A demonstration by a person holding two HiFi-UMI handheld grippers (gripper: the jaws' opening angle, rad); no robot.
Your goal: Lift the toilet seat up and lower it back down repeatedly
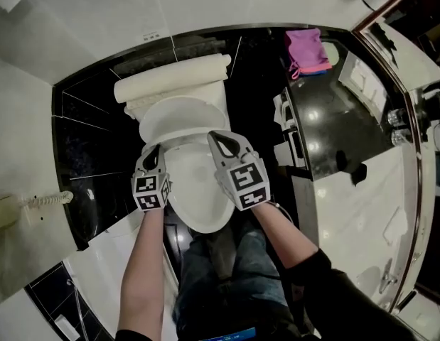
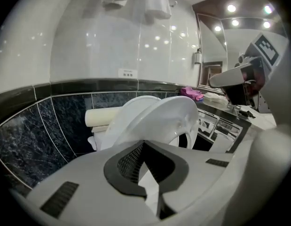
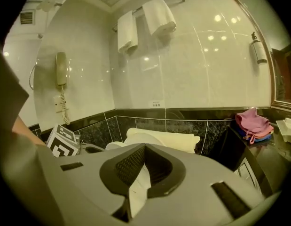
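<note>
The white toilet seat [image 1: 200, 197] is tilted partway up in front of the raised lid [image 1: 178, 116] and the cream tank [image 1: 170, 78]. My left gripper [image 1: 152, 153] is closed on the seat's left rim, and my right gripper [image 1: 221, 139] is closed on its right rim. In the left gripper view the seat [image 2: 173, 119] slants up ahead of the left gripper [image 2: 144, 145], with a white strip of rim between the jaws. The right gripper view shows the right gripper [image 3: 144, 147] with the same white strip between its jaws, and the tank [image 3: 169, 139] beyond.
A black counter [image 1: 333, 130] with a pink cloth [image 1: 307, 48] stands close on the right. A wall phone [image 3: 61, 69] hangs on the left wall and towels [image 3: 145, 20] hang on a rail above. The person's legs in jeans [image 1: 227, 275] are right before the bowl.
</note>
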